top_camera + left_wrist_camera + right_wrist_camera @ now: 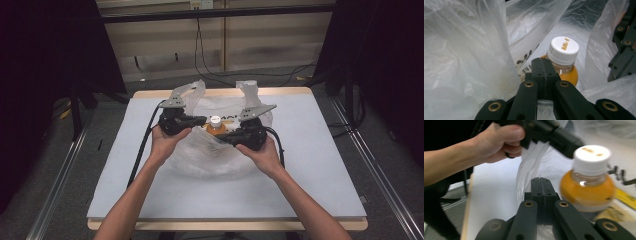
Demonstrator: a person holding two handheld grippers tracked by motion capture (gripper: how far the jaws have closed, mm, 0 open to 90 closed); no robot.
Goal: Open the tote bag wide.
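Because the plastic bag (215, 155) is thin, limp film, it will crumple and slide rather than hold any shape — it has to be pinched at an edge, not pushed. It lies at the centre of the high view on the table (320, 165), with an orange bottle (216, 125) standing upright inside it. Left gripper (197, 120) has its jaws together, seemingly pinching a fold of film at the bag's mouth; right gripper (225, 137) likewise, jaws together on a strip of film beside the bottle. That bottle looks rigid, liquid-filled and fairly heavy — best taken around the neck below its white cap (563, 48).
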